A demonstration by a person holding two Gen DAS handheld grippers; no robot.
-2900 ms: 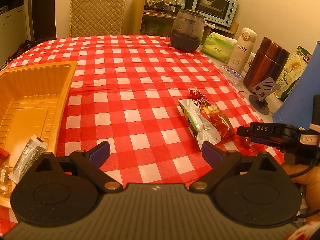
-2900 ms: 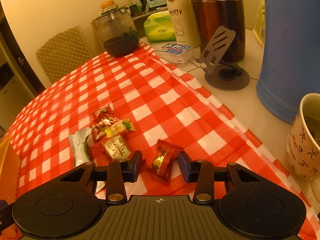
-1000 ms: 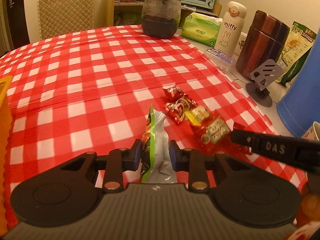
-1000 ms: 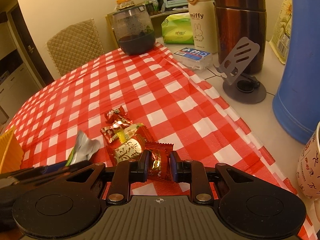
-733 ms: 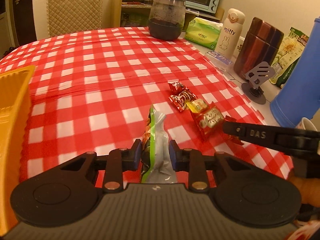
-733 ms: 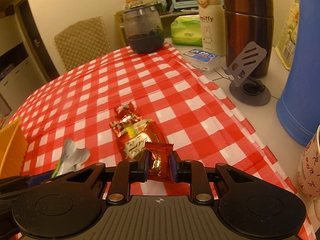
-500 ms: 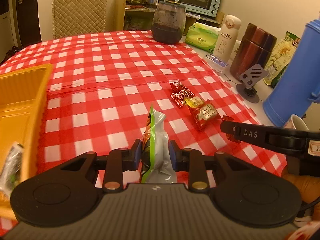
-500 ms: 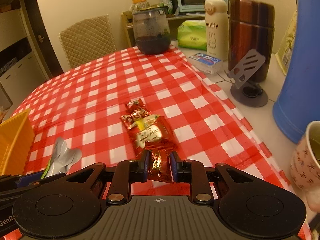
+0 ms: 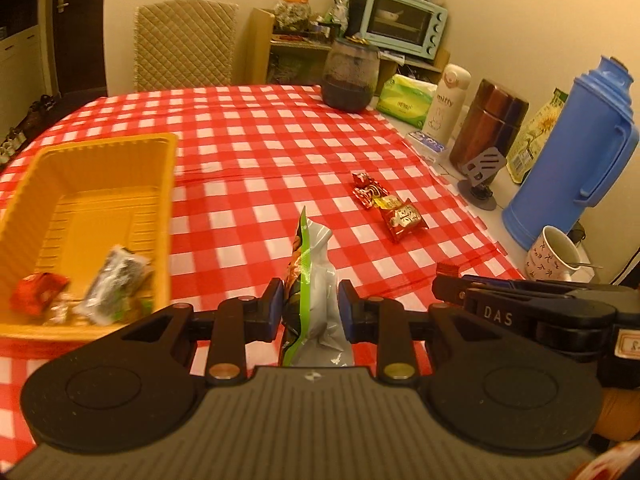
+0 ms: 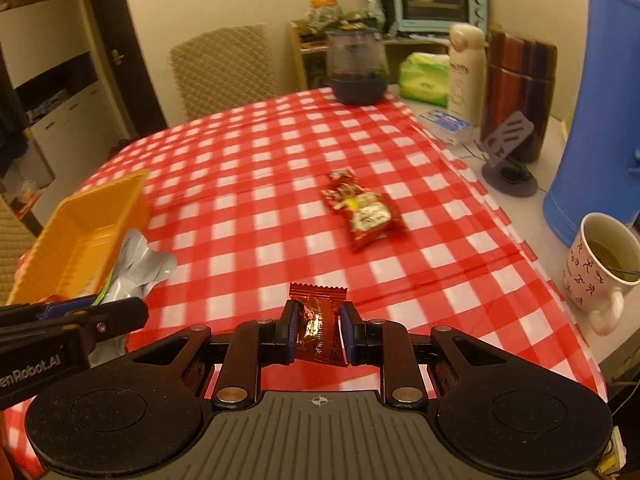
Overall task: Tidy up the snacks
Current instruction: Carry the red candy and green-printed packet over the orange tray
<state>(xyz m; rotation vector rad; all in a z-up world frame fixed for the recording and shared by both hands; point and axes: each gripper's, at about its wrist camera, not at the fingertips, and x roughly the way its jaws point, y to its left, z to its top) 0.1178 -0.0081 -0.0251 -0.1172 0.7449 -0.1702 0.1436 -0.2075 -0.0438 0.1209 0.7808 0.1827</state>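
Observation:
My left gripper (image 9: 311, 304) is shut on a grey and green snack packet (image 9: 314, 280), held above the checked cloth. My right gripper (image 10: 319, 326) is shut on a small red candy wrapper (image 10: 318, 322), also lifted off the table. The yellow tray (image 9: 166, 184) sits to the left with a dark packet (image 9: 114, 284) and a red snack (image 9: 38, 298) inside. A small pile of red and yellow snacks (image 9: 390, 208) lies on the cloth ahead. In the right wrist view that snack pile (image 10: 366, 210) is ahead, the yellow tray (image 10: 80, 236) far left, the grey packet (image 10: 138, 266) beside it.
Along the right table edge stand a blue thermos (image 9: 572, 156), a patterned mug (image 9: 554, 254), a brown flask (image 9: 490, 124), a phone stand (image 9: 478, 184), a white bottle (image 9: 446, 100) and a dark glass jar (image 9: 350, 80). A padded chair (image 9: 184, 44) stands behind the table.
Both grippers have lifted and drawn back toward the left with their snacks held. The yellow tray has come fully into the left wrist view and into the right wrist view.

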